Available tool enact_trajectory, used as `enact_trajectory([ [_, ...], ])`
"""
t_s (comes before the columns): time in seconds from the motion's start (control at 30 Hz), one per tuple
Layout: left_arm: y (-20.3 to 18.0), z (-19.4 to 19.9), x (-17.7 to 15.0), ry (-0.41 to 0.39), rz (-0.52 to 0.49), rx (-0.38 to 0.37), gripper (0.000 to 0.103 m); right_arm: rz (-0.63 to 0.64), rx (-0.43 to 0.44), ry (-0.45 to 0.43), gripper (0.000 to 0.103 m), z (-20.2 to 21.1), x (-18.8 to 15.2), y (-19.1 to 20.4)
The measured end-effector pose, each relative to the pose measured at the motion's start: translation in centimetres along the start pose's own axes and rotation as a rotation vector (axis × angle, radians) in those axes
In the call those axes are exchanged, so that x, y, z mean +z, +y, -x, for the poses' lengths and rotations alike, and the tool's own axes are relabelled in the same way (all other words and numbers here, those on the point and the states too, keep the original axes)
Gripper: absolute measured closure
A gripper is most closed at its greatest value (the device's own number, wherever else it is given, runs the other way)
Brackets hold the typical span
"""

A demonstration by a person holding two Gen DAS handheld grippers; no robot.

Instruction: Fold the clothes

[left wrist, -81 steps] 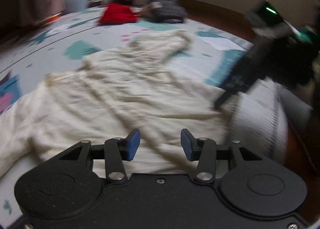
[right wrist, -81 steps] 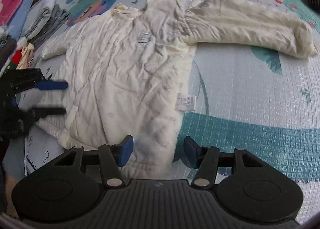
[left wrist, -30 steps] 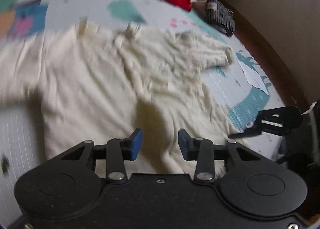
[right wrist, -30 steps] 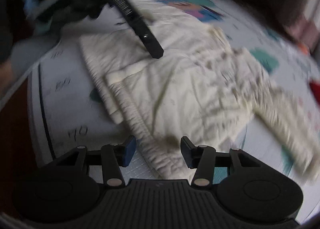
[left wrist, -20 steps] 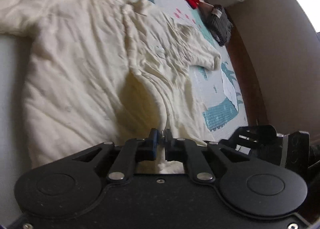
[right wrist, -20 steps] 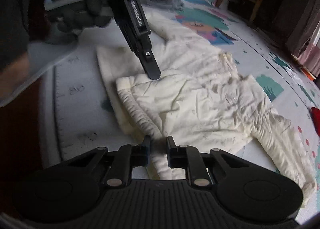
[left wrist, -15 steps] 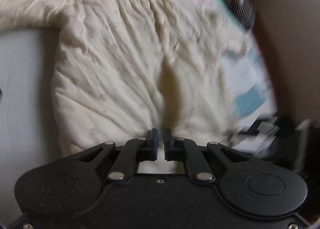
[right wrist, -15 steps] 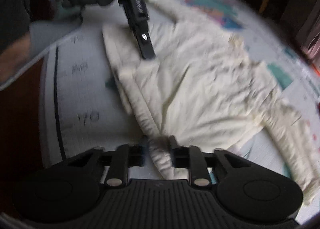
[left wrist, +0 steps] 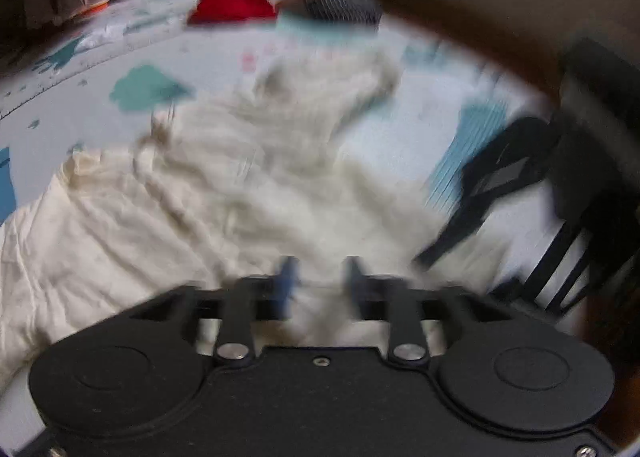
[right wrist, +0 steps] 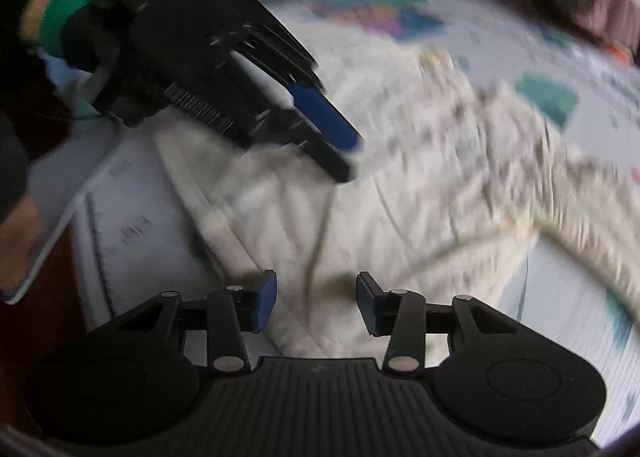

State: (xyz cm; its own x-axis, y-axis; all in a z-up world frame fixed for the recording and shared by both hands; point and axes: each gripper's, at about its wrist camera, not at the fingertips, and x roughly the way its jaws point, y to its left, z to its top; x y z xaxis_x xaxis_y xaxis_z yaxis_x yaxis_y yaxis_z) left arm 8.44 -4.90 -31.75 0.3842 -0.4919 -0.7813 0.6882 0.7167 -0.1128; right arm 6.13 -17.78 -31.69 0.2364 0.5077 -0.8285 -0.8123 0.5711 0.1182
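I'm looking down at the play mat [left wrist: 380, 145], and the cream jacket [left wrist: 120, 225] is lying spread across it, body toward me and one sleeve [right wrist: 580, 197] trailing off to the far side in the right wrist view. Both views are smearing with motion, so I'm reading this loosely. Half a second ago both sets of jaws were pinched almost shut at the hem; now they're letting go. My left gripper [left wrist: 318, 277] is opening, its blue pads standing apart with the hem under the gap and nothing gripped. My right gripper [right wrist: 316, 303] is opening too, pads clear of the cloth, the hem's edge lying loose between them. I'm seeing the left gripper from the right camera as well, hanging just above the jacket with daylight between its fingers. So I'm judging this as a release after a tug to straighten the hem: the jacket is flatter, not yet folded, and the first real fold is waiting.
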Motion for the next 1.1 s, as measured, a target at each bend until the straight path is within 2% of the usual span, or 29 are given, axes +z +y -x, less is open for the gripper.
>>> enact_trajectory([
  [0.07, 0.5, 0.0, -0.9, -0.012, 0.010, -0.004, 0.051, -0.008, 0.006, 0.010, 0.057, 0.0, -0.4, -0.1],
  [0.13, 0.3, 0.4, -0.4, -0.006, 0.002, 0.012, 0.053, -0.027, 0.019, 0.007, 0.057, 0.4, -0.5, -0.3],
  [0.2, 0.3, 1.3, -0.1, -0.056, 0.015, 0.019, 0.053, -0.131, 0.056, -0.051, 0.057, 1.6, -0.7, -1.8],
  [0.3, 0.1, 2.2, -0.1, -0.117, 0.007, 0.030, 0.053, -0.491, 0.071, -0.143, 0.057, 3.3, -1.8, -6.7],
  [0.33, 0.0, 2.0, -0.2, -0.108, -0.004, 0.025, 0.053, -0.622, 0.056, -0.175, 0.057, 3.7, -2.5, -8.6],
  [0.43, -0.1, 0.4, -1.0, 0.003, -0.022, 0.032, 0.052, -0.974, -0.025, -0.287, 0.057, 5.2, -5.0, -14.3],
  [0.5, 0.0, 0.4, -0.8, 0.013, -0.021, 0.025, 0.052, -1.150, -0.098, -0.366, 0.057, 6.4, -6.9, -17.5],
  [0.63, 0.3, 0.4, -0.7, 0.019, 0.002, 0.017, 0.051, -1.398, -0.269, -0.492, 0.057, 9.1, -10.4, -22.0],
  [0.7, 0.1, 0.4, -0.8, 0.015, -0.002, 0.020, 0.051, -1.466, -0.321, -0.540, 0.055, 10.0, -11.7, -23.6],
  [0.8, 0.2, 0.4, -0.7, 0.018, 0.002, 0.020, 0.051, -1.490, -0.381, -0.511, 0.055, 9.5, -12.3, -25.8],
  [0.97, 0.1, 0.6, -1.0, 0.017, 0.000, 0.020, 0.051, -1.513, -0.328, -0.467, 0.052, 7.3, -12.3, -27.8],
  [1.0, 0.1, 0.6, -1.0, 0.018, -0.001, 0.018, 0.050, -1.499, -0.333, -0.458, 0.060, 7.2, -12.0, -27.8],
  [1.07, 0.4, 0.8, -0.4, 0.031, -0.001, 0.002, 0.049, -1.449, -0.326, -0.446, 0.088, 7.3, -11.6, -27.6],
  [1.1, 0.7, 1.1, 0.3, 0.036, 0.000, -0.012, 0.050, -1.429, -0.334, -0.445, 0.088, 7.6, -11.6, -27.4],
])
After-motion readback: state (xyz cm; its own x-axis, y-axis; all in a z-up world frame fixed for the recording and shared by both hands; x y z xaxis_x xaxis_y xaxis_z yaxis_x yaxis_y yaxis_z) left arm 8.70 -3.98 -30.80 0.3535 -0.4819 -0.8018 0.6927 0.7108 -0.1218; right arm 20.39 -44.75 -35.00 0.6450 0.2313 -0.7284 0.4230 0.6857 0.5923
